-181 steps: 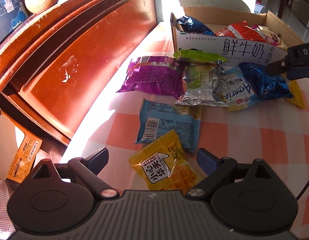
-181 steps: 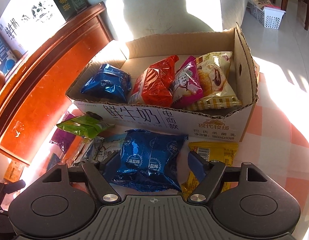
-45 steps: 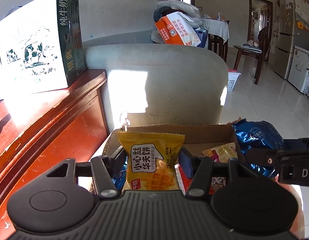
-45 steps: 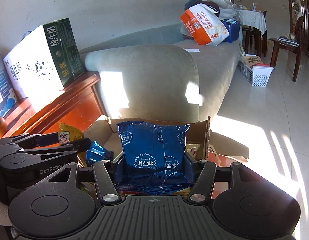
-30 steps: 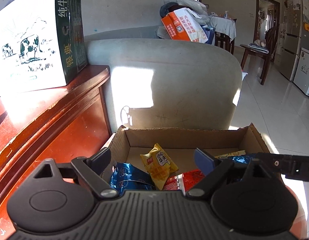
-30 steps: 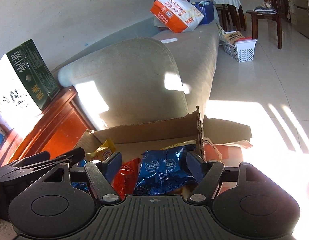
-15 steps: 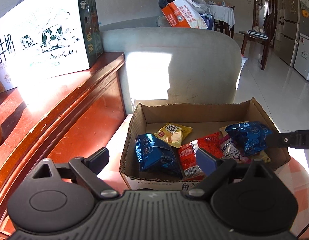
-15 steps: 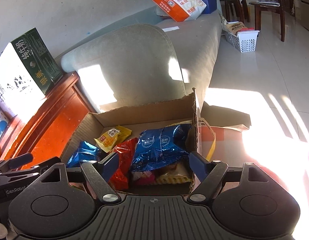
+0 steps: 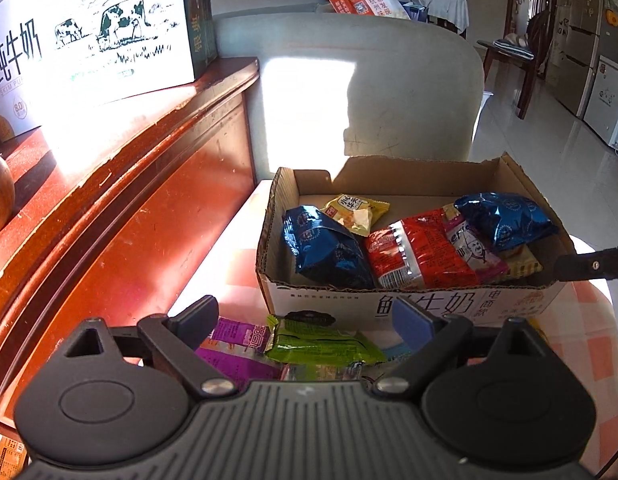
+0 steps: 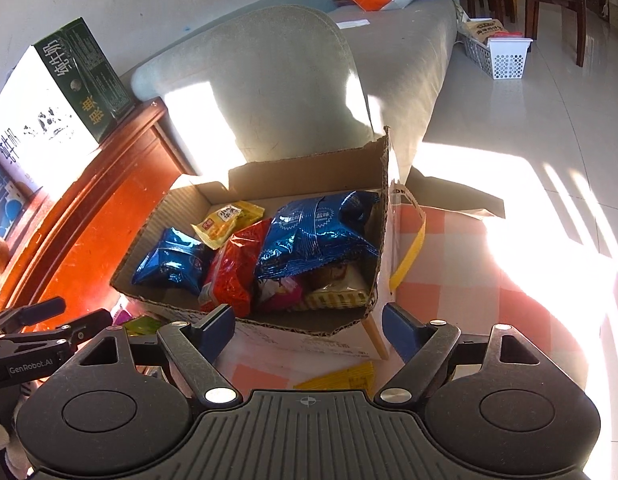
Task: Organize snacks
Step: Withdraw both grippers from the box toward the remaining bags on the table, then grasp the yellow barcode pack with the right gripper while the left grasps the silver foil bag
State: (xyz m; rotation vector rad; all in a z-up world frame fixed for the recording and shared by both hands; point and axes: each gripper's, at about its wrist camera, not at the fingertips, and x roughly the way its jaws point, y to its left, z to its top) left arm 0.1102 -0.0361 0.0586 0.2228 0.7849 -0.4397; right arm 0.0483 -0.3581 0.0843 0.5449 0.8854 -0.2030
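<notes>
Snacks are lying in the open cardboard box [image 9: 409, 304] on the checked tablecloth [image 10: 461, 280]: yellow waffle packet [image 9: 355, 212] toward the back, blue packet [image 9: 325, 248] at left, red packet [image 9: 419, 254] in the middle, second blue packet [image 10: 313, 236] resting on top at right. Green packet [image 9: 321, 344] and purple packet [image 9: 239, 346] are lying on the cloth just in front of the box. Left gripper [image 9: 307, 322] is hovering above these two, jaws spread wide, nothing between them. Right gripper [image 10: 307, 330] is hanging near the box's front right corner, jaws having just been opening, empty. Wooden cabinet [image 9: 121, 208] is standing at left.
</notes>
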